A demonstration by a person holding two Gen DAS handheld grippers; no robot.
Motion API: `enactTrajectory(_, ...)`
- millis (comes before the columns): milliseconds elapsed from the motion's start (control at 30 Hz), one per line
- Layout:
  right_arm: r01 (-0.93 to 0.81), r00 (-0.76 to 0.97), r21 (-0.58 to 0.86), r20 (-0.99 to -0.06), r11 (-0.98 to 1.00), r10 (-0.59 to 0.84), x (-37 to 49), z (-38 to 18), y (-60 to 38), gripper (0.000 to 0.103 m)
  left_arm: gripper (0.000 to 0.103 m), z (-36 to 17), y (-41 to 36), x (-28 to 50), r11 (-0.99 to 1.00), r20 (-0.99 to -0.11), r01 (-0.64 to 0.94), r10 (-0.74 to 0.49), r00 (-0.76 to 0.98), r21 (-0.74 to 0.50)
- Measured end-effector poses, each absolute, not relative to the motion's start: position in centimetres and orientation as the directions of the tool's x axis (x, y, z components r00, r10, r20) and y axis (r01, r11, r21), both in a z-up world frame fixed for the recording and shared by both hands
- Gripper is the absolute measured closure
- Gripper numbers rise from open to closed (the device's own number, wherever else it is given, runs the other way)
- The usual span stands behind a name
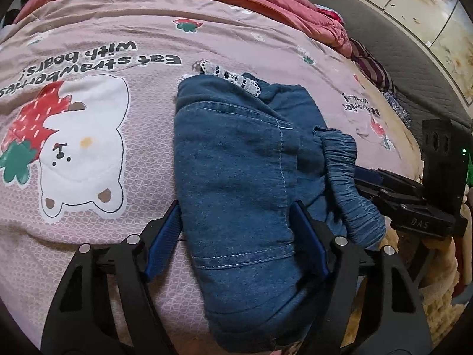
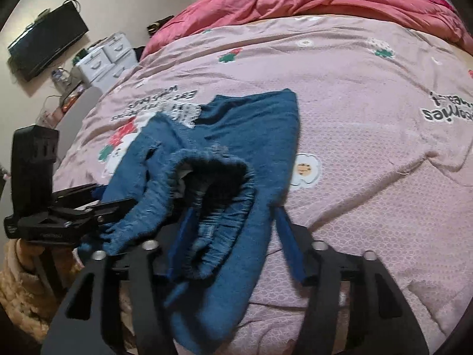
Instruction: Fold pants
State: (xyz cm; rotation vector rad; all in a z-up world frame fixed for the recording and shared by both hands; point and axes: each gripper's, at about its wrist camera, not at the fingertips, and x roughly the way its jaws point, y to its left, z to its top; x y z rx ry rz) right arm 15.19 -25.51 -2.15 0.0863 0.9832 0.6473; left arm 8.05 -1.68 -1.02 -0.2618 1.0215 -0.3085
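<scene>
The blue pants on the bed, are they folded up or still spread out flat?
Partly folded, not neat. The blue pants lie bunched in layers on the pink bedspread, and the elastic waistband gapes open, rumpled.

- A pink bed cover (image 1: 153,124) with little dots lies flat over the bed.
- A white bear picture (image 1: 85,159) with a red strawberry is printed on the cover, near its left edge.
- A red puffy blanket (image 2: 310,0) is bunched up along the far edge of the bed.
- White plastic drawers (image 2: 103,56) stand past the far left corner.
- A black flat screen (image 2: 47,41) hangs on the wall by them.
- A grey padded headboard (image 1: 399,56) runs along the right edge.
</scene>
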Motion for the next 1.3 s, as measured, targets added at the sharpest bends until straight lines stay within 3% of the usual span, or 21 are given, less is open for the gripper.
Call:
enactTrajectory(167, -0.455, 0.364, 0.396, -0.735, 0.798, 0.572, 15.7, -2.6, -25.8, 0.041, 0.036, -1.1, -1.2, 8.5, 0.922, -0.789, 0.102, -0.374, 0.487, -0.374)
enactTrajectory(200, -0.460, 0.358, 0.403, -0.731, 0.791, 0.581, 15.8, -2.7, -25.8, 0.047, 0.036, -1.1, -1.3, 8.6, 0.923, -0.790, 0.100, -0.372, 0.488, -0.372)
enactTrajectory(233, -0.472, 0.344, 0.418, -0.723, 0.776, 0.599, 15.8, -2.7, -25.6, 0.067, 0.036, -1.2, -1.4, 8.6, 0.923, -0.790, 0.100, -0.372, 0.488, -0.372)
enactTrajectory(267, -0.496, 0.319, 0.440, -0.710, 0.748, 0.628, 15.7, -2.6, -25.3, 0.069, 0.036, -1.2, -1.6, 8.8, 0.924, -0.792, 0.097, -0.368, 0.488, -0.370)
enactTrajectory(367, -0.503, 0.348, 0.400, -0.718, 0.766, 0.603, 15.3, -2.3, -24.9, 0.068, 0.036, -1.4, -1.9, 9.2, 0.927, -0.793, 0.081, -0.357, 0.494, -0.366)
enactTrajectory(433, -0.458, 0.371, 0.399, -0.727, 0.795, 0.578, 15.6, -2.6, -25.3, 0.044, 0.036, -1.4, -2.0, 9.4, 0.931, -0.797, 0.077, -0.347, 0.494, -0.357)
enactTrajectory(500, -0.446, 0.379, 0.402, -0.725, 0.800, 0.576, 15.7, -3.0, -25.5, 0.044, 0.036, -1.4, -2.2, 9.6, 0.933, -0.800, 0.070, -0.339, 0.495, -0.352)
enactTrajectory(533, -0.445, 0.383, 0.406, -0.720, 0.798, 0.579, 15.6, -3.1, -25.5, 0.049, 0.036, -1.4, -2.4, 9.7, 0.937, -0.802, 0.071, -0.331, 0.498, -0.342)
enactTrajectory(567, -0.449, 0.380, 0.415, -0.713, 0.791, 0.589, 15.6, -3.1, -25.4, 0.057, 0.039, -1.4, -2.6, 9.8, 0.940, -0.804, 0.072, -0.323, 0.500, -0.333)
enactTrajectory(600, -0.460, 0.362, 0.439, -0.700, 0.771, 0.615, 15.6, -3.2, -25.2, 0.068, 0.052, -1.3, -2.8, 9.9, 0.942, -0.804, 0.080, -0.322, 0.501, -0.327)
enactTrajectory(800, -0.507, 0.441, 0.372, -0.663, 0.777, 0.605, 14.0, -0.9, -24.8, 0.087, 0.074, -0.1, -3.9, 9.2, 0.961, -0.802, 0.113, -0.273, 0.532, -0.252)
enactTrajectory(933, -0.538, 0.466, 0.324, -0.656, 0.779, 0.594, 13.4, 0.2, -24.2, 0.088, 0.083, 0.7, -3.5, 8.9, 0.951, -0.779, 0.127, -0.304, 0.548, -0.281)
enactTrajectory(1300, -0.572, 0.524, 0.265, -0.610, 0.777, 0.594, 12.6, 3.4, -23.7, 0.089, 0.084, 3.7, -2.9, 8.4, 0.933, -0.714, 0.145, -0.347, 0.609, -0.330)
